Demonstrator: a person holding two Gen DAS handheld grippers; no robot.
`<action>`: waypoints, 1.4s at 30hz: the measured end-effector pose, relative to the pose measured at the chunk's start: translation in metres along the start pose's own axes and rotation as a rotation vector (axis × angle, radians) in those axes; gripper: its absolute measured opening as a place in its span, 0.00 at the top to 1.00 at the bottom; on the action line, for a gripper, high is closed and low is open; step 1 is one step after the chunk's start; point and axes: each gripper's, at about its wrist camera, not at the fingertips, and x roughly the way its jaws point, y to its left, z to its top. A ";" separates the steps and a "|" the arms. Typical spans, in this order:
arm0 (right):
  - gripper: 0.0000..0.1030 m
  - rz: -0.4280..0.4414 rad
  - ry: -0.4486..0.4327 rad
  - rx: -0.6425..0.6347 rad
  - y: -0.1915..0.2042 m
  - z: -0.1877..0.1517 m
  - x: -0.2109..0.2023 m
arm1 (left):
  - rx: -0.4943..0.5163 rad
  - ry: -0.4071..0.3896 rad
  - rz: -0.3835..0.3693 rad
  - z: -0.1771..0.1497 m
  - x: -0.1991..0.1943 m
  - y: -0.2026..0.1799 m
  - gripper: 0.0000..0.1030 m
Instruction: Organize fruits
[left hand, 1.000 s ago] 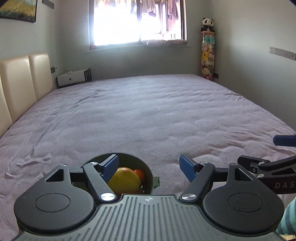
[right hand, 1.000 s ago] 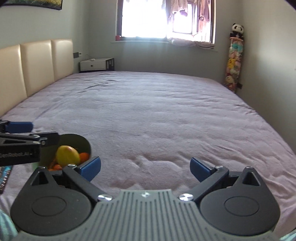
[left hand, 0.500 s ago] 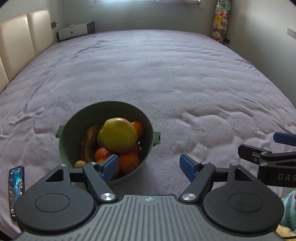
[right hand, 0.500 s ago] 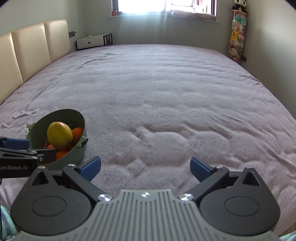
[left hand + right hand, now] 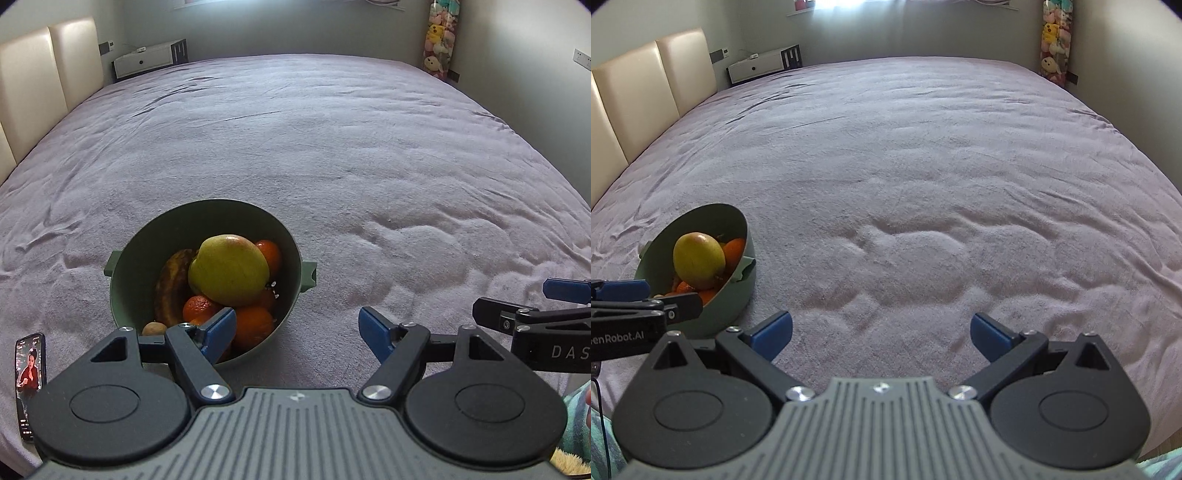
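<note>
I am hovering the released left claw (image 5: 297,330) beside the fruit-filled green plastic bowl (image 5: 147,236), keeping the right claw (image 5: 881,332) spread over the mauve bed (image 5: 923,166).

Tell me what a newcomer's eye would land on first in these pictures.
First the green bowl of fruit on the wide purple bed, with a big yellow-green fruit piled on oranges and a browned banana. Then the open left gripper just before the bowl, and a lit phone lying at the bed's near left edge.
</note>
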 end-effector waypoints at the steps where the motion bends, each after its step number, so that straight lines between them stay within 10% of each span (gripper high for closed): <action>1: 0.04 -0.001 0.000 -0.002 0.000 0.000 0.000 | 0.002 -0.001 0.000 0.000 0.000 0.000 0.14; 42: 0.04 -0.001 0.029 -0.018 0.005 -0.004 0.006 | 0.001 -0.018 -0.009 0.002 -0.005 -0.005 0.14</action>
